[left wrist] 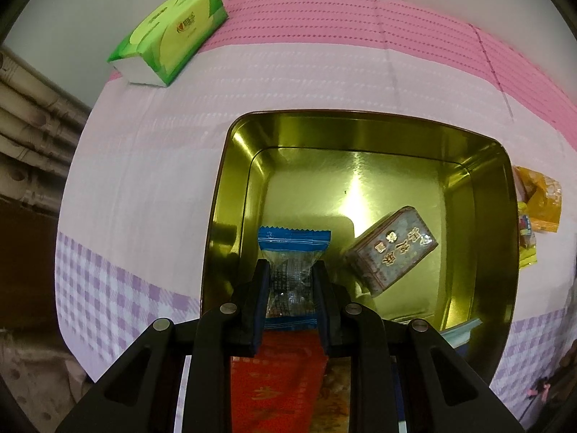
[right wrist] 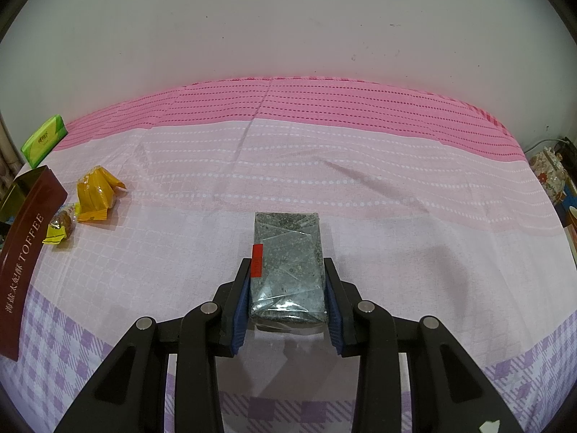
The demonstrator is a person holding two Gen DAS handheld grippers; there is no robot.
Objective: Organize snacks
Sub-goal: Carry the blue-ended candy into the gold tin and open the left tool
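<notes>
The left gripper (left wrist: 291, 270) is closed on a blue-ended clear snack packet (left wrist: 294, 249), its pads pinching the packet's middle so the wrapper crumples between them; the packet hangs over the inside of an open gold-lined tin (left wrist: 360, 137); just to its right in the tin a small grey-blue box with printed characters (left wrist: 391, 247) lies tilted against the floor of the tin; below the gripper a red packet (left wrist: 277, 379) shows at the tin's near edge; the tin rests on a pink and lilac cloth (left wrist: 162, 180) covering the desk; a green tissue pack (left wrist: 169, 36) lies at the far left corner, and yellow wrappers (left wrist: 539, 202) sit just outside the tin's right wall.

The right gripper (right wrist: 288, 278) is closed around a grey speckled bar in clear wrap (right wrist: 288, 252), with a red label on its left edge, both pads touching its long sides; whether the bar is lifted off the cloth I cannot tell; well to the left lie yellow snack wrappers (right wrist: 95, 195) and a small wrapped sweet (right wrist: 63, 222), beside the tin's brown outer wall marked TOFFEE (right wrist: 25, 263); the green tissue pack (right wrist: 45, 139) lies beyond.
</notes>
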